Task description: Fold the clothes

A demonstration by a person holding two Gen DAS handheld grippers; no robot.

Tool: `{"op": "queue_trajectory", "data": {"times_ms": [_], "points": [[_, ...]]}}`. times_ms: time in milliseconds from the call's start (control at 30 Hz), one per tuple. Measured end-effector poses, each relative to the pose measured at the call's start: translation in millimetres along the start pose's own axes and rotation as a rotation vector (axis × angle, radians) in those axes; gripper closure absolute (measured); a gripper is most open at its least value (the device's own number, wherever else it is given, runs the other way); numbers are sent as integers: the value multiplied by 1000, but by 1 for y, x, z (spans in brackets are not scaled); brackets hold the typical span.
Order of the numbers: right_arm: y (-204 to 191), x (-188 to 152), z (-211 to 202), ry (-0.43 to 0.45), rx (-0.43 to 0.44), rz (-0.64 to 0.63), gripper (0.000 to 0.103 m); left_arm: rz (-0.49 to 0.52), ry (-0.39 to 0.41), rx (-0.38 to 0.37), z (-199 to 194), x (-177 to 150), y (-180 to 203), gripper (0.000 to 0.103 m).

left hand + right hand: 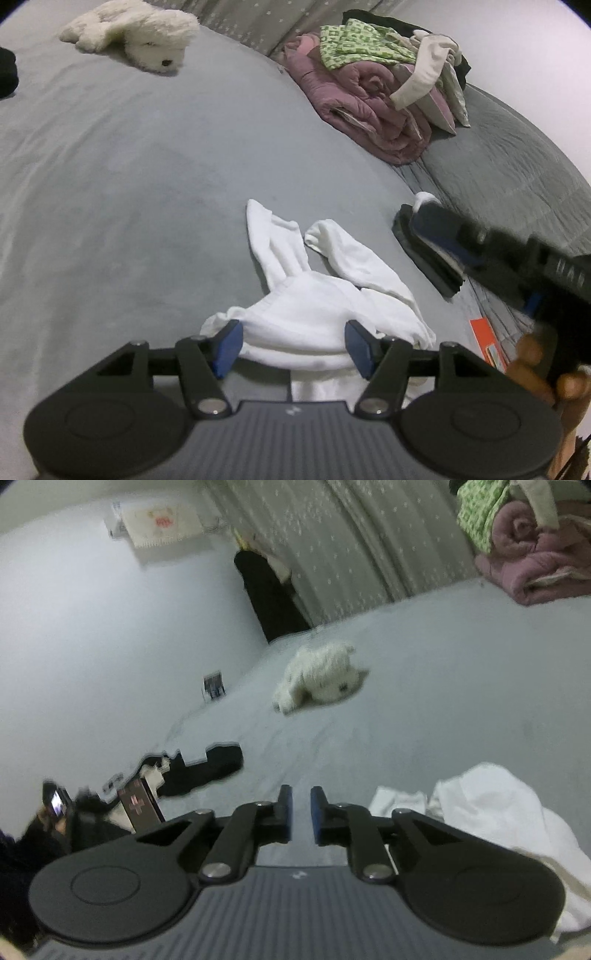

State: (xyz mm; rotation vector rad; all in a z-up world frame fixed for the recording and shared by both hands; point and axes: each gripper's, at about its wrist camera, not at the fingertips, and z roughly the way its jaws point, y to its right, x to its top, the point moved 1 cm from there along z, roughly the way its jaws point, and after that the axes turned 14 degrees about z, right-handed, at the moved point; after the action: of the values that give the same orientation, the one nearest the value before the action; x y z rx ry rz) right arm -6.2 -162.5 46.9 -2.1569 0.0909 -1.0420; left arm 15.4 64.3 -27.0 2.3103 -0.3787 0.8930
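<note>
— Left wrist view first: what is biggest?
— The grey bed point(129, 177), spread ahead of both tongs. Far ahead and to the right of the left gripper point(293, 345) sits a heap of clothes point(373, 85); far ahead to its left, a white plush toy point(136, 33).
— And the white garment point(314, 295)?
— It lies flat on the bed, its near edge between the left gripper's widely parted jaws; the blue pads point(229, 347) flank the cloth and do not seem to pinch it.
— The other tool?
— The right gripper point(301, 818) has a narrow gap with nothing between its jaws; the white garment lies just to its right.
</note>
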Motion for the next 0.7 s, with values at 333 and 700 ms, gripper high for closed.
{"op": "queue_trajectory", "data": {"times_ms": [333, 700], "points": [[-12, -45, 19, -205, -67, -241, 51, -56, 59, 76, -21, 3, -18, 41], [-18, -87, 49, -309, -166, -502, 51, -70, 53, 91, -17, 3, -22, 41]]}}
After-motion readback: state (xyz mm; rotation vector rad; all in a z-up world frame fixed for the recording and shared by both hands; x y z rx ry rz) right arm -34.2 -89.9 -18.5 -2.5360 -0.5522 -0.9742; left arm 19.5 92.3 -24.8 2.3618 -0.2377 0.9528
